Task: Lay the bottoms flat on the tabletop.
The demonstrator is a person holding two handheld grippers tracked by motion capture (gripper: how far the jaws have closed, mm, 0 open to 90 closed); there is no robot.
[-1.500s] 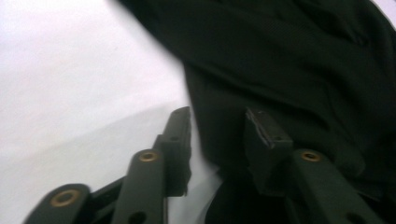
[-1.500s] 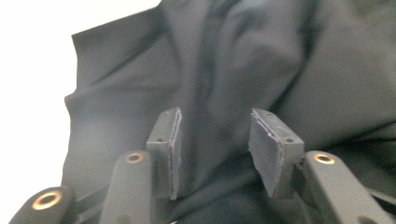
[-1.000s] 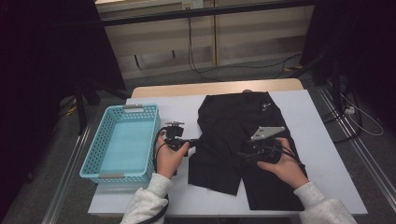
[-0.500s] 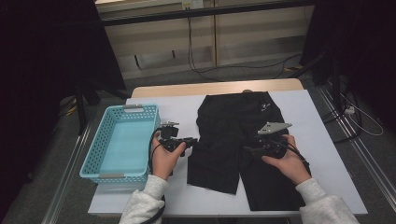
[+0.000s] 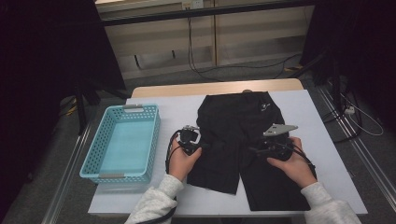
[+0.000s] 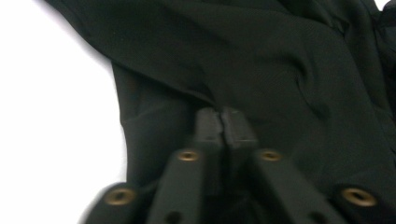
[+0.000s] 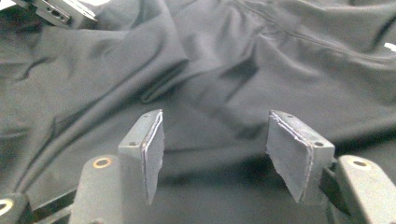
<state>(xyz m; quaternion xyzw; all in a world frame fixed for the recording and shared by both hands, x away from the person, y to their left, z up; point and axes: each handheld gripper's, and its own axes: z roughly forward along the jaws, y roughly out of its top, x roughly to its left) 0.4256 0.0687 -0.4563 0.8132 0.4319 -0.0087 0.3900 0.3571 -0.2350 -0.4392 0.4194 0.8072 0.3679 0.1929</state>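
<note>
Left gripper [image 6: 225,125] has its jaws pressed together, and in the left gripper view they pinch a fold of the black shorts [image 5: 243,140] right at the left leg's outer edge; the jaws have just been opening and closing again, with cloth between them now. Right gripper [image 7: 229,154] stands with its jaws apart, pads clear of the fabric, hovering just above the middle of the garment near the crotch seam. In the high view the left gripper [image 5: 192,142] sits at the shorts' left edge and the right gripper [image 5: 273,145] over the right leg.

The shorts lie flat on the white table [image 5: 173,112], waistband at the far side and legs toward the person, with the blue basket [image 5: 93,154] just beside them on the left.

This looks like the start of a fold. To do it well, I'd say the left pinch should keep only the top layer's edge. The right gripper would do best to drop and close on the matching edge, so both lift evenly and no wrinkle forms across the middle.
</note>
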